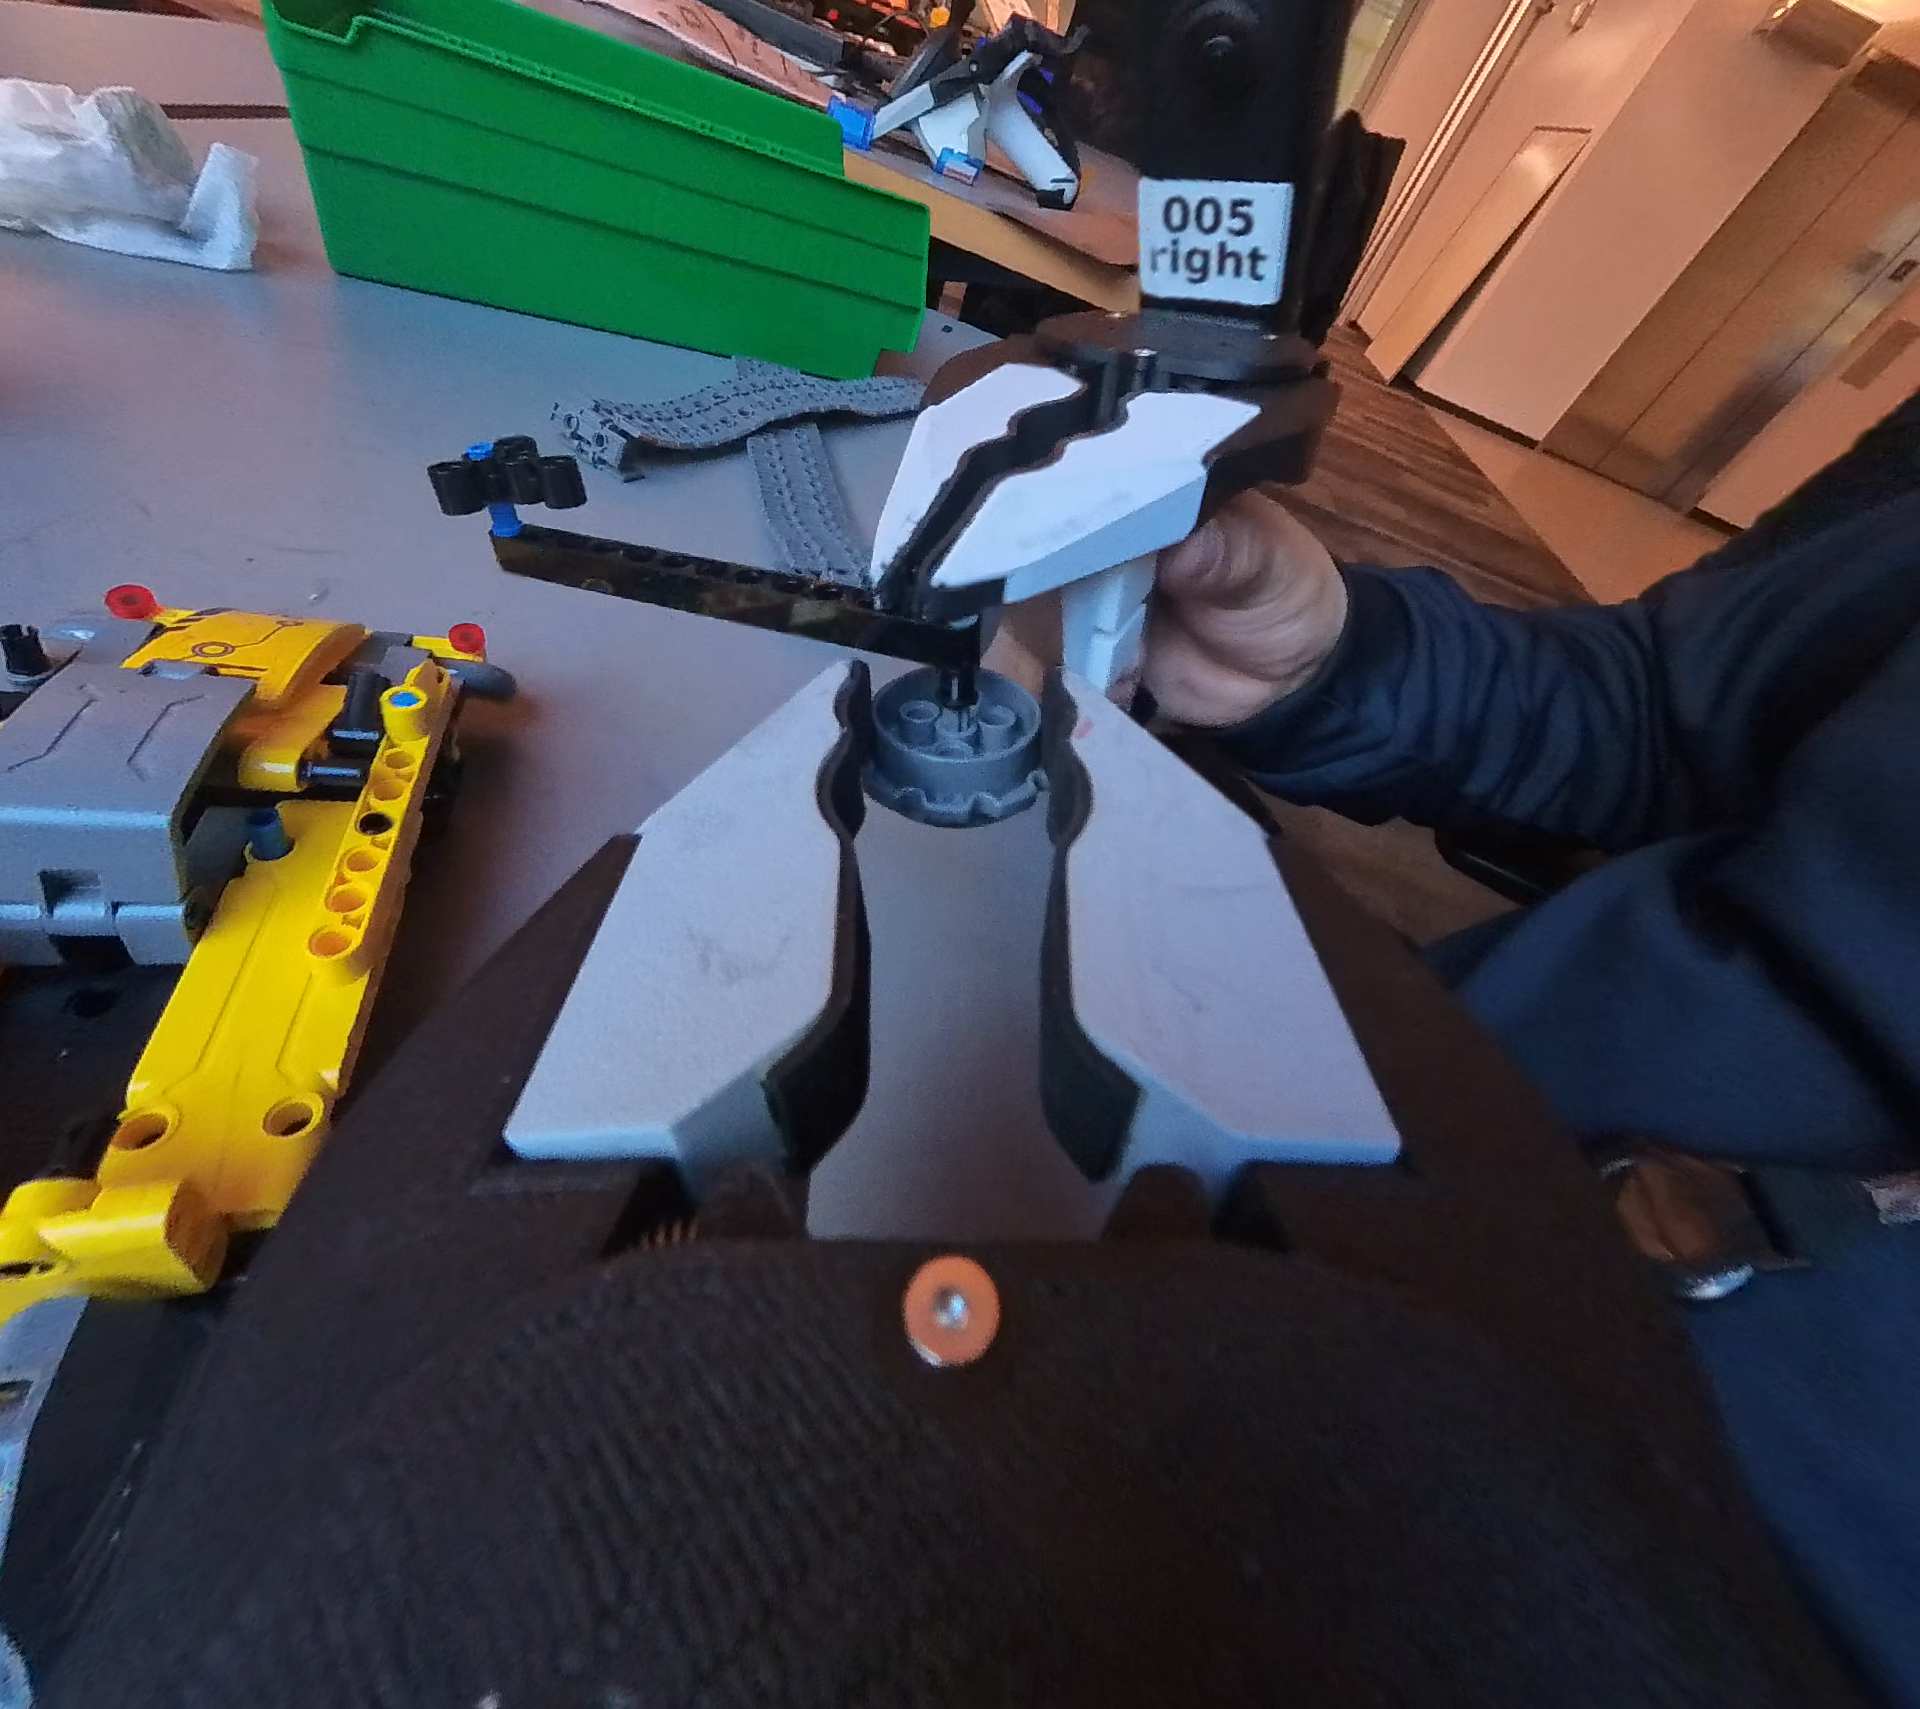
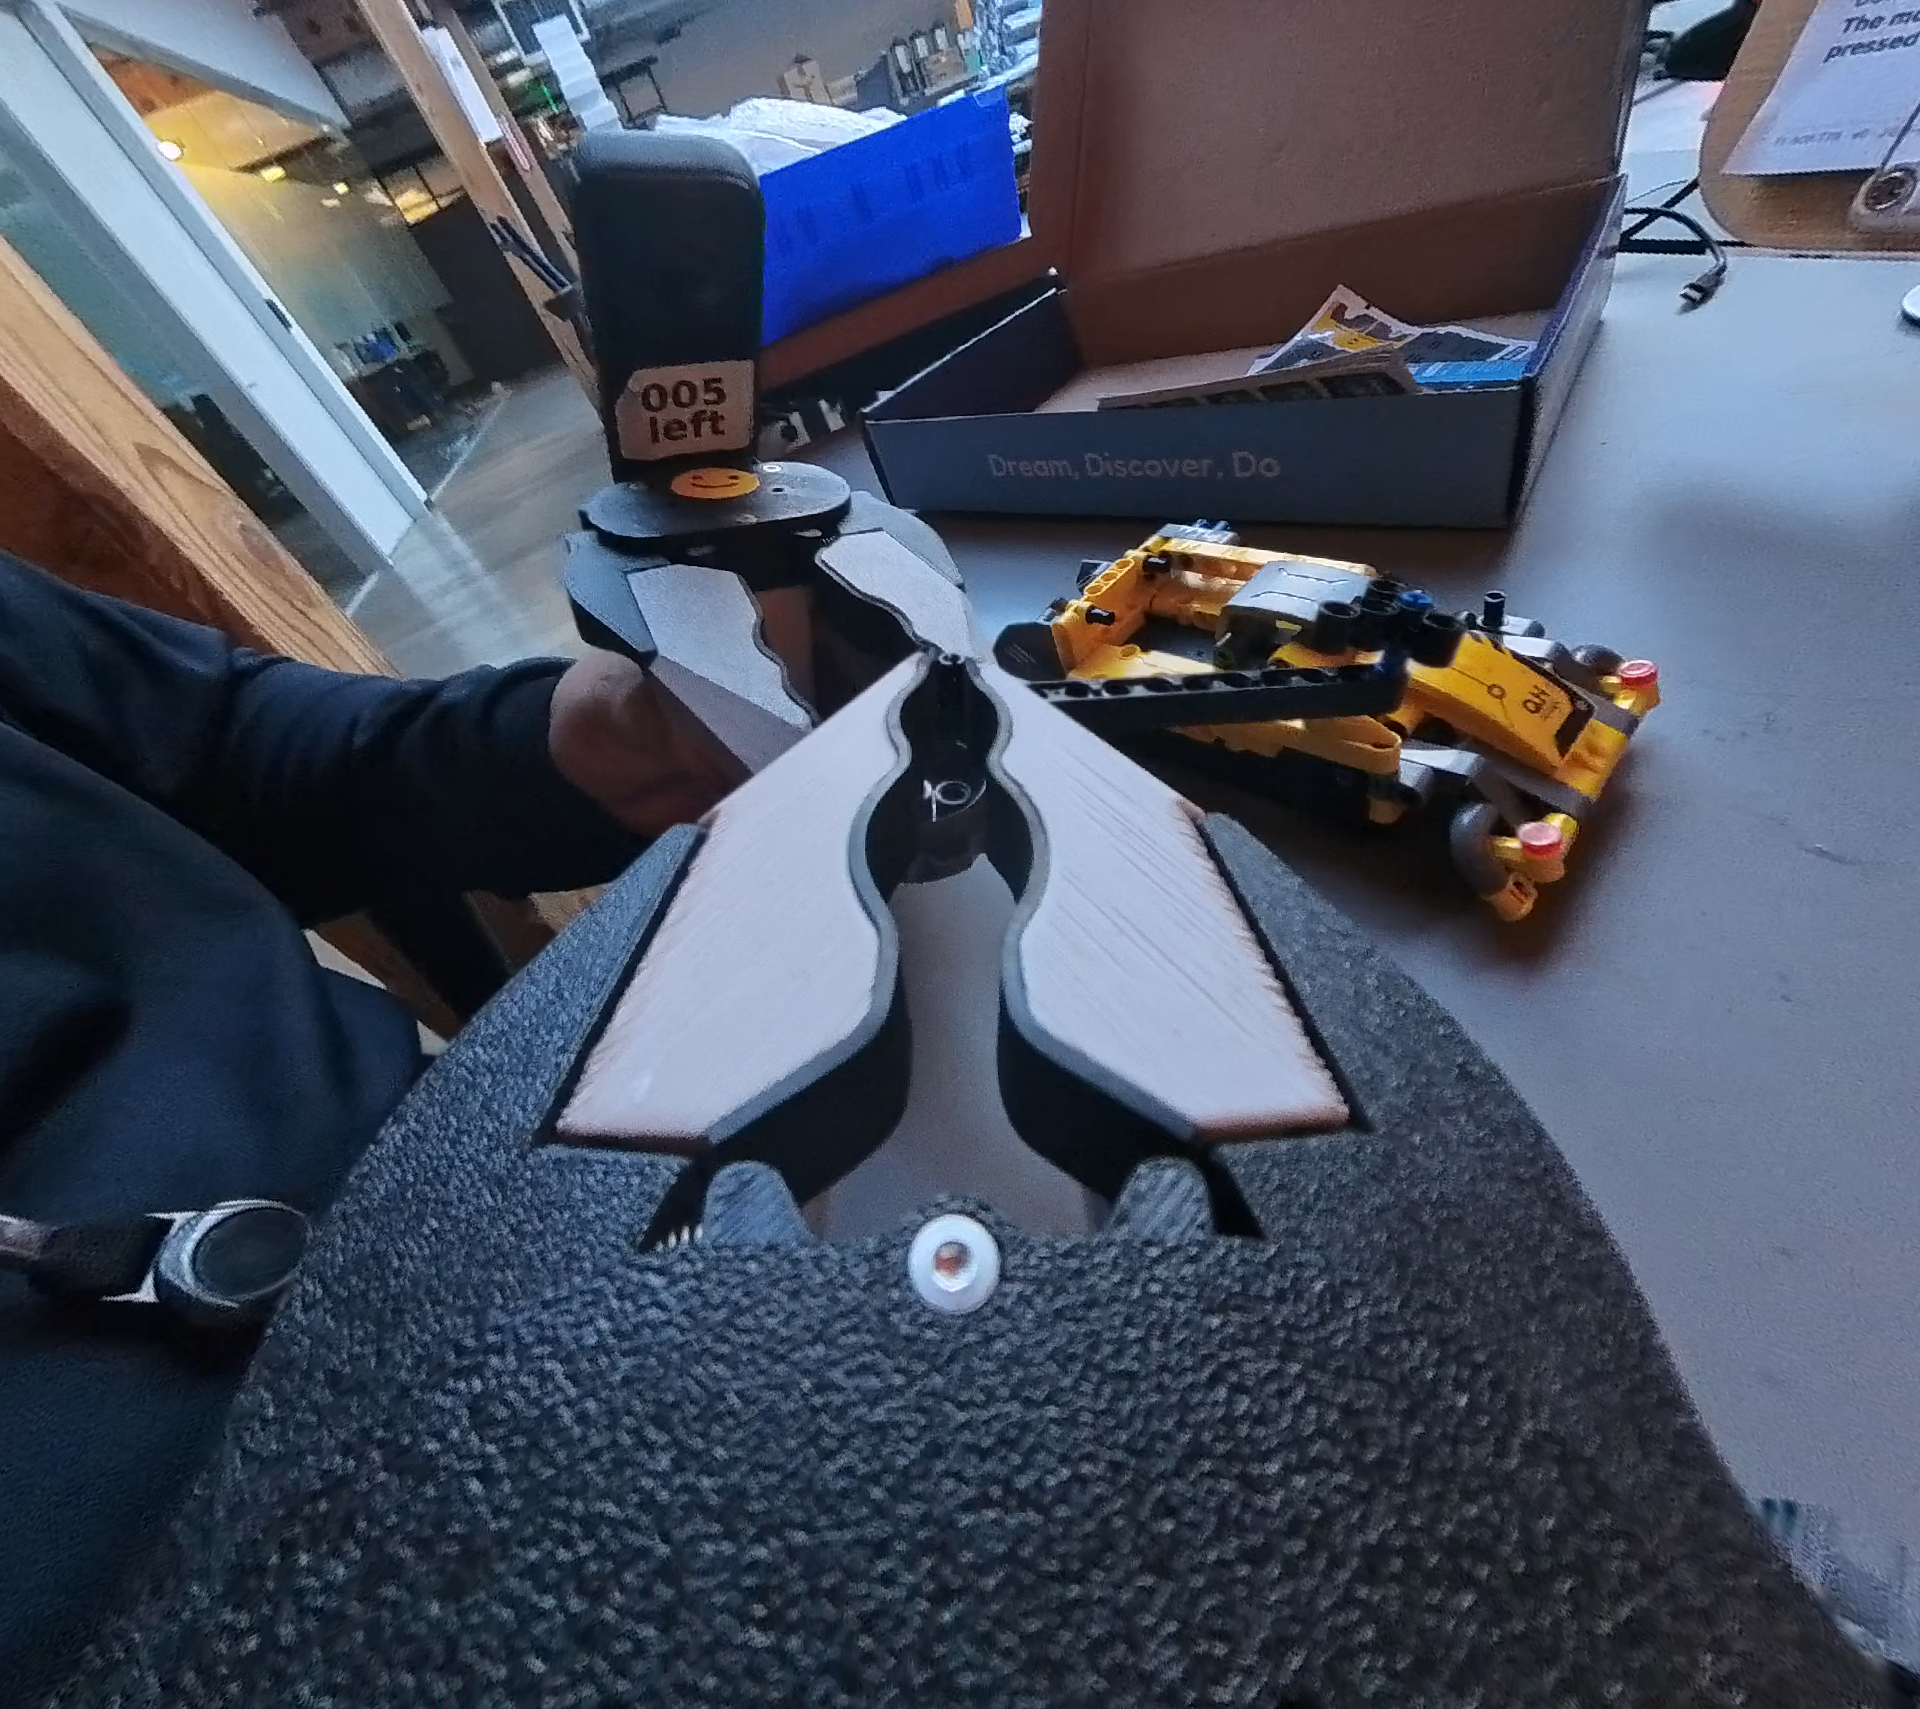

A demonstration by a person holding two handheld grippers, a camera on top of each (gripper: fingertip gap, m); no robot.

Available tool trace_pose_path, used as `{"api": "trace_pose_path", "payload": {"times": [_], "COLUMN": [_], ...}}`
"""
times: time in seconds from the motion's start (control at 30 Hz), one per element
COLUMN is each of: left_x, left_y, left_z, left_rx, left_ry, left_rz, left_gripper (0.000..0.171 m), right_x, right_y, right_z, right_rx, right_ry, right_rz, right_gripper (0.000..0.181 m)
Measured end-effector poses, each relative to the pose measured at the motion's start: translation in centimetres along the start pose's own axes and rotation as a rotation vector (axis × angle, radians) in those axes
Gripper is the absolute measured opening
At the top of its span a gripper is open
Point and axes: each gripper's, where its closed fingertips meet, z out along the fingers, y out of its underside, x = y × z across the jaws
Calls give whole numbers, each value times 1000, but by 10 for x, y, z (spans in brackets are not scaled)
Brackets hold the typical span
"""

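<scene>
My left gripper is shut on a grey round wheel hub, held above the table's near edge. My right gripper comes in from the right, held by a hand, and is shut on the end of a long black beam. A black pin under that end sits in the hub's centre. The beam's far end carries a black connector with blue pins. In the right wrist view my right gripper pinches the beam, and the left gripper's fingers show just behind; the hub is hidden.
A yellow and grey brick vehicle lies left on the grey table, also in the right wrist view. Grey tread strips, a green bin and crumpled white wrap lie behind. An open cardboard box stands beyond the vehicle. Less than 4 cm separates the two grippers' tips.
</scene>
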Motion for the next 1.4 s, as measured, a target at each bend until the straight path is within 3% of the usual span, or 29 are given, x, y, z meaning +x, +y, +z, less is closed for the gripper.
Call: {"api": "trace_pose_path", "payload": {"times": [0.17,0.23,0.33,0.5,0.77,1.4], "left_x": [-4,-7,-14,-15,-30,-51], "left_y": [1,1,4,-9,-17,-26], "left_z": [4,2,4,5,-1,-12], "left_rx": [-6,-7,-44,81,170,242], "left_ry": [6,-13,-93,-55,-61,-116], "left_rz": [-61,-51,4,-125,-253,-283], "left_gripper": [30,11,7,6,5,5], "right_x": [4,5,13,18,31,44], "right_y": [5,4,6,-7,-15,-27], "right_z": [1,0,-1,-2,12,33], "right_rx": [-20,-24,-26,98,193,290], "right_ry": [48,57,126,127,86,70], "right_rz": [-46,-58,-83,39,225,330], "right_gripper": [0,0,0,0,0,0]}}
